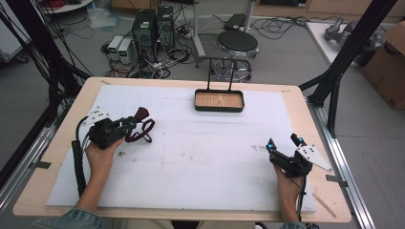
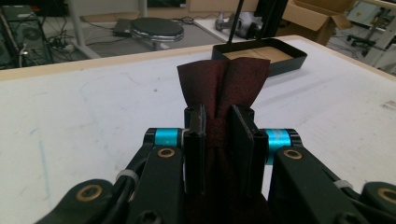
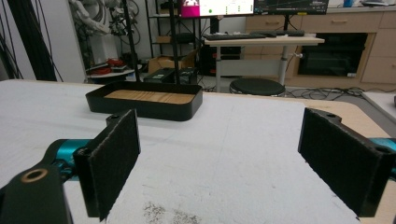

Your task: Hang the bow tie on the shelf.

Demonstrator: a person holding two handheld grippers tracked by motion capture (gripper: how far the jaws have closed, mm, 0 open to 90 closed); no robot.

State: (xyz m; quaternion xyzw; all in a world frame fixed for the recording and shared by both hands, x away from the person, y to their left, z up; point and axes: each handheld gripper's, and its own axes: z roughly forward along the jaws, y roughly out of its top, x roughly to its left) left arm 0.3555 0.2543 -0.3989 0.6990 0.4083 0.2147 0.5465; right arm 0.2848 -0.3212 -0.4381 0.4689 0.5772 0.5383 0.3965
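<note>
- High view: your left gripper (image 1: 128, 125) is clamped on a dark red bow tie (image 1: 141, 114), whose strap loops just beyond and to the right of the jaws, above the white pad covering the table (image 1: 205, 162). Your right gripper (image 1: 284, 141) sits well apart from it at the pad's right side, jaws spread wide with nothing between them. A black tray (image 1: 219, 101) with a wooden floor lies farther ahead, between the two grippers.
- Left gripper view: your jaws pinch the bow tie (image 2: 223, 81) at its middle; the cloth fans out upright just past the pads. The tray (image 2: 266, 55) lies ahead and to the right.
- Right gripper view: your pads stand far apart over bare pad, with the tray (image 3: 144, 102) ahead and left.
</note>
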